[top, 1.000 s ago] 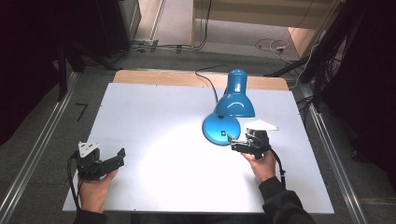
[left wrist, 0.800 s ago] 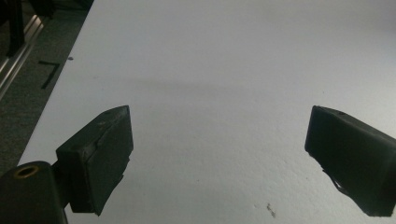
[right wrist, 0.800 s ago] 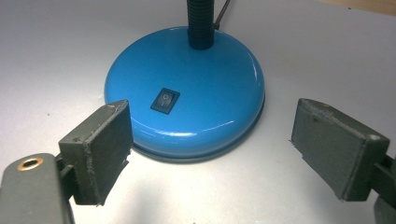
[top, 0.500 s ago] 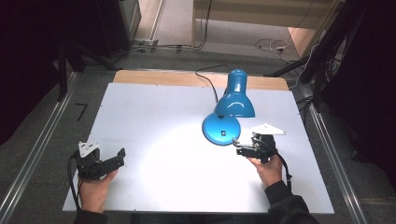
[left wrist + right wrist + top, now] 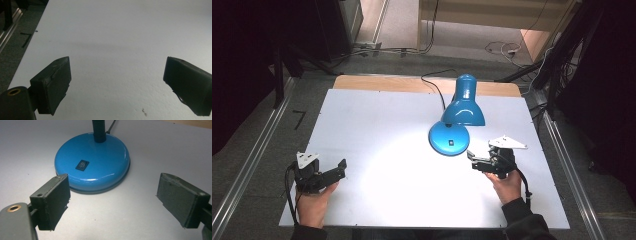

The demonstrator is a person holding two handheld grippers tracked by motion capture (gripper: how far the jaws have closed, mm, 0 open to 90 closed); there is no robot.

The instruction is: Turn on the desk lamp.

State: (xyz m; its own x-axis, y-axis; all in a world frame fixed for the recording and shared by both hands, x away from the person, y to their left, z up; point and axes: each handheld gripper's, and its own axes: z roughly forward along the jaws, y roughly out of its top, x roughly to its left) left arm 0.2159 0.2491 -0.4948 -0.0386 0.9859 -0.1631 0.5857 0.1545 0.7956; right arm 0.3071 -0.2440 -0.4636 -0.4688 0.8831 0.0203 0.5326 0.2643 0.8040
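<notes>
While I look down from the high view, my left gripper (image 5: 330, 176) sits near the front left corner of the white table (image 5: 377, 120), held in my left hand (image 5: 313, 207), with bare tabletop around it. My right gripper (image 5: 473, 160) is over on the right side, held in my right hand (image 5: 507, 184), pointing toward the blue desk lamp (image 5: 457, 117) and sitting near its round base (image 5: 449, 139) without touching it. That lamp stands right of centre; its shade (image 5: 463, 105) hangs over the base, a pool of light falls on the table in front of it, and its black cord (image 5: 436, 87) runs off toward the far wooden edge. From here I cannot tell how wide either pair of jaws stands. Along my left gripper view, my left gripper (image 5: 117, 82) has its two black pads far apart with nothing between them, just plain white tabletop (image 5: 120, 37) stretching ahead and the table's left edge with grey floor (image 5: 12, 60) beyond it. Along my right gripper view, my right gripper (image 5: 112, 202) is likewise spread wide and empty, and the lamp's glossy blue base (image 5: 100, 160) lies just ahead of the pads, closer to the left one. A small black rocker switch (image 5: 82, 165) sits on top of the base, and the black neck (image 5: 99, 130) rises from its far side.
</notes>
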